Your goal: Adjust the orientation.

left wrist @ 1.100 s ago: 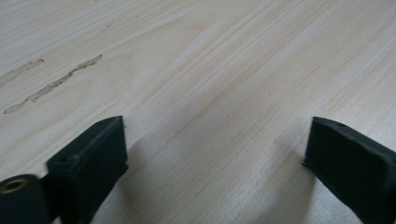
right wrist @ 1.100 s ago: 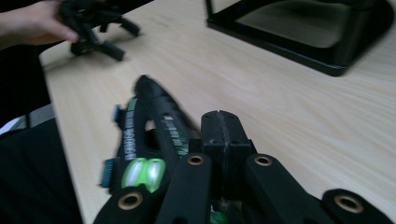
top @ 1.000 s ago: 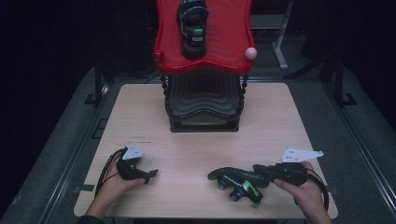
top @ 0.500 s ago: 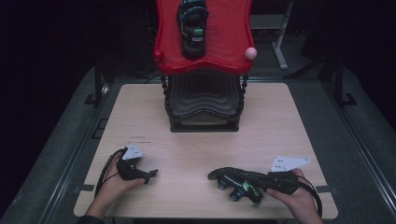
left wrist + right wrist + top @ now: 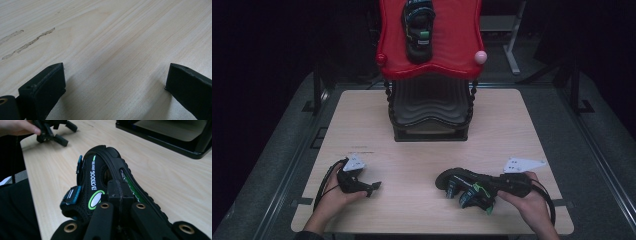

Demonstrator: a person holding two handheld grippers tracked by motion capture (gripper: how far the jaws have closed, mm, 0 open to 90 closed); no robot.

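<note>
A black sandal with green and blue trim lies on its side on the wooden table, near the front right. My right gripper is shut on it. In the right gripper view the jaws meet on the sole's rim of the sandal. My left gripper rests on the table at the front left. Its jaws stand wide apart over bare wood with nothing between them. A second black sandal lies on the red shelf.
The red shelf tops a black ribbed stand at the table's far middle, with a pink ball at its right corner. The left gripper and a hand appear far off in the right gripper view. Dark floor surrounds the table.
My right hand and gripper shifted slightly at the sandal's rear end, dipping and coming back. The sandal stays in about the same spot. The left gripper has not moved.
</note>
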